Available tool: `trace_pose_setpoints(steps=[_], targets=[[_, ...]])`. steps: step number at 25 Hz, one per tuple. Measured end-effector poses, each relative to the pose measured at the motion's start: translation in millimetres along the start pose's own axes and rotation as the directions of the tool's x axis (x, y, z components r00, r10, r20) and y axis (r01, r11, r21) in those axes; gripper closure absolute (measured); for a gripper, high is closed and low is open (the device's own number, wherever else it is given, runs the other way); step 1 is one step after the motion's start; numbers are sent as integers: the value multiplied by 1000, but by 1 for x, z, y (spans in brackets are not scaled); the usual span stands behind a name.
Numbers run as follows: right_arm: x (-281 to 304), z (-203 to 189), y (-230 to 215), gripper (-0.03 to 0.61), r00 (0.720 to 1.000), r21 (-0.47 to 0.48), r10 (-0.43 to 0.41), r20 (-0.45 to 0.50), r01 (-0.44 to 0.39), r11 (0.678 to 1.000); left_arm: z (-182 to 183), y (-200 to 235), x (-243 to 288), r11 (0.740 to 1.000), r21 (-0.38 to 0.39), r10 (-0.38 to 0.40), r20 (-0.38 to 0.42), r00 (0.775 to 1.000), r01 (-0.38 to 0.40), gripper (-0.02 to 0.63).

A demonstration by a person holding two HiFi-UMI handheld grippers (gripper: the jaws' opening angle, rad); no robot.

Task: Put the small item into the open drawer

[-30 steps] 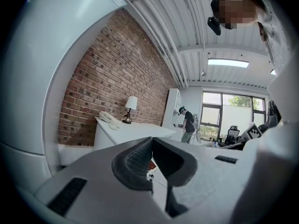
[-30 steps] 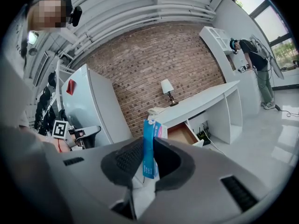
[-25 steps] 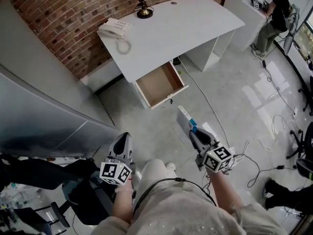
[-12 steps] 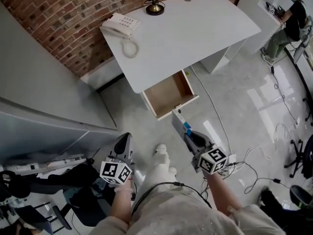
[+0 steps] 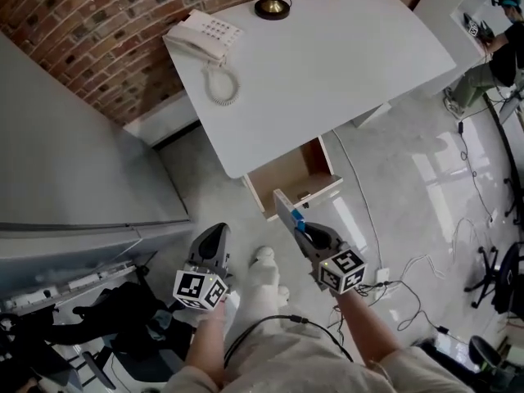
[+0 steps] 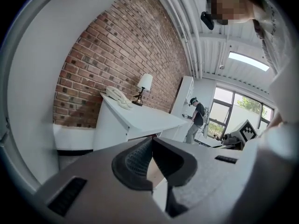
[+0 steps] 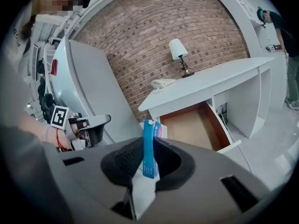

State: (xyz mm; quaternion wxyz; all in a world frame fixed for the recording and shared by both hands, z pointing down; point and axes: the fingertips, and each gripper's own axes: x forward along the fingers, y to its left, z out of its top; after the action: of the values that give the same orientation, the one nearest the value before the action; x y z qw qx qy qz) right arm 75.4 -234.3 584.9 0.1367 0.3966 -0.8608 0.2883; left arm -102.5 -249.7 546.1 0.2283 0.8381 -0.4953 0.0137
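Note:
The small item is a thin blue and white box (image 5: 286, 210) (image 7: 148, 146), held upright on edge with my right gripper (image 5: 304, 234) (image 7: 148, 161) shut on it. The box's far end reaches the front edge of the open drawer (image 5: 288, 170) (image 7: 192, 125), which juts out from under the white desk (image 5: 327, 64) and shows a bare brown bottom. My left gripper (image 5: 214, 236) (image 6: 150, 158) hangs low at the left over the floor, well short of the drawer, its jaws shut with nothing between them.
A white telephone (image 5: 205, 35) and a lamp (image 5: 272, 5) stand on the desk against the brick wall (image 5: 90, 31). A grey partition (image 5: 74, 170) runs along the left. Cables (image 5: 409, 277) lie on the floor at the right. A person (image 5: 499, 51) stands at the far right.
The desk and drawer have come nearer in the head view. My right gripper has carried the box forward, from over the floor up to the drawer's front. The left gripper stays low.

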Motion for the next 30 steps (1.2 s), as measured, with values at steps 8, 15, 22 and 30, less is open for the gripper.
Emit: trace_pose_setpoints(steps=[8, 15, 22, 30], targets=[[58, -17, -20, 508, 990, -146, -33, -141, 13, 989, -26, 27, 33, 1000, 12, 16, -48, 999, -15, 607], [100, -35, -29, 506, 958, -283, -57, -279, -25, 959, -43, 39, 49, 1000, 0, 3, -60, 998, -3, 607], [125, -55, -44, 505, 923, -335, -100, -372, -33, 942, -62, 51, 58, 1000, -13, 10, -71, 997, -11, 607], [146, -68, -49, 503, 894, -345, -90, -439, -76, 936, -74, 51, 65, 1000, -26, 15, -70, 997, -17, 607]])
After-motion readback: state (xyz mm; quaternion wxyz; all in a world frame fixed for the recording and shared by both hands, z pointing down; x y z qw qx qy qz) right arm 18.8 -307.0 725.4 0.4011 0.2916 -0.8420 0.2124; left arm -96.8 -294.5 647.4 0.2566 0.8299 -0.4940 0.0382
